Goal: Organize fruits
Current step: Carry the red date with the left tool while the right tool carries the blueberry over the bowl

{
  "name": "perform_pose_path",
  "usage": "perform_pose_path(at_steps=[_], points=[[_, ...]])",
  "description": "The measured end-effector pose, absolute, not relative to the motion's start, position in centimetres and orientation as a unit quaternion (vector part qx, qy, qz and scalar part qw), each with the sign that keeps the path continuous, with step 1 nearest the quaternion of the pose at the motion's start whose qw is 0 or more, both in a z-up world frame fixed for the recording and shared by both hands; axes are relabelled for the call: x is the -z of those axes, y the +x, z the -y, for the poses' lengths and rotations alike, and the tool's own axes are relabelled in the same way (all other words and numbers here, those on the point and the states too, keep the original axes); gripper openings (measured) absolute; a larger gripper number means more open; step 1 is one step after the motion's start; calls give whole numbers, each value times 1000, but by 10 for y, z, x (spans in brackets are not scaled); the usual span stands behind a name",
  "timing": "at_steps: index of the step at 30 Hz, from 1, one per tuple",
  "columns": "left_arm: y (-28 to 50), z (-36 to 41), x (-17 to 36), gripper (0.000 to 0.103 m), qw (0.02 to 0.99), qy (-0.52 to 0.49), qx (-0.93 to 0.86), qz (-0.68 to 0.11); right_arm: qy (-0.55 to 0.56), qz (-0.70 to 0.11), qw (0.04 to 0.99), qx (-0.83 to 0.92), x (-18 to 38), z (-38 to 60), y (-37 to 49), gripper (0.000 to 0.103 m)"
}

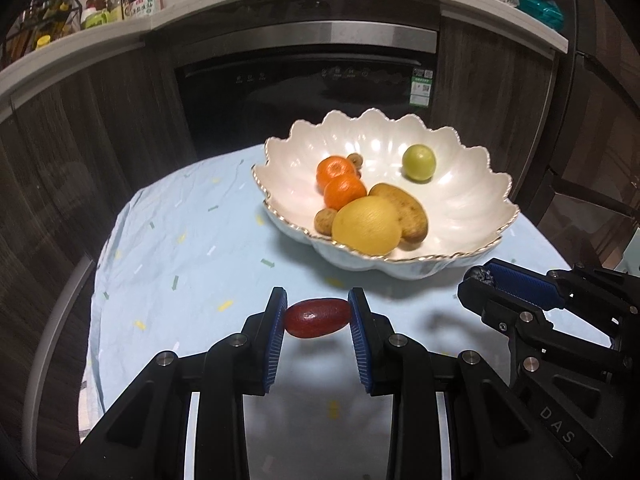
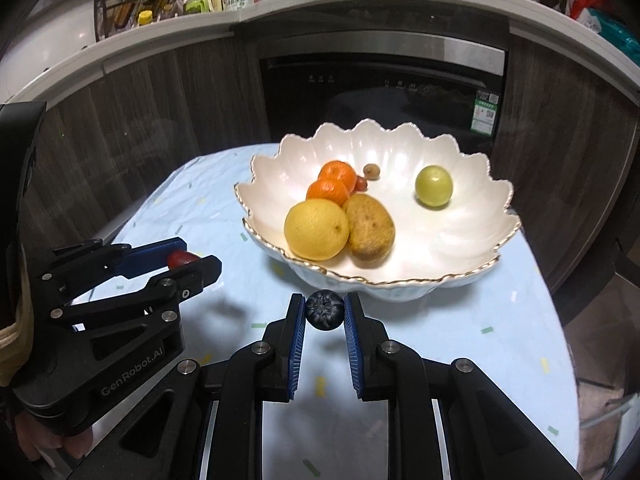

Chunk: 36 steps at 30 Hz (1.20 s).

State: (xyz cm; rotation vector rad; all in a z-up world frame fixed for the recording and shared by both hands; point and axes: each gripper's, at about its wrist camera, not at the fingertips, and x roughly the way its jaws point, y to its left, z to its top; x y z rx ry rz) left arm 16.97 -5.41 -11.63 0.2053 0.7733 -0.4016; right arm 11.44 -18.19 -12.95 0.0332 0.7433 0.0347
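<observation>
Two fruits are held clear of the counter (image 1: 192, 240) at once, both short of the bowl (image 1: 460, 216). A dark red oval fruit (image 1: 317, 317) is pinched end to end by the left gripper (image 1: 318, 314), its jaws narrow on it, just in front of the bowl's near rim. A small dark blueberry (image 2: 325, 309) is clamped in the right gripper (image 2: 325, 312), jaws nearly closed, right at the bowl's near edge.

Inside the bowl a yellow citrus (image 1: 366, 225), a potato-like brown piece (image 1: 404, 210) and two oranges (image 1: 340, 180) are crowded toward the near-left side; a green fruit (image 1: 419, 162) sits alone at the far right.

Risk is judged here: the red fruit is gripped only at its tips and could be squeezed out sideways; the round berry could be crushed or rolled from the pads. The scalloped, raised rim could be clipped by either gripper if it is crossed low. Open room is seen in the bowl's right half and centre; the two grippers are near each other, so a collision is possible.
</observation>
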Motion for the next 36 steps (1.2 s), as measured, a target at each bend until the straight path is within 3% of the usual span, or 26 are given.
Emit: perform_pose_path(at_steps=[36], points=[[166, 123, 64, 31, 906, 122, 232, -332, 22, -303, 953, 17, 69, 251, 100, 21]])
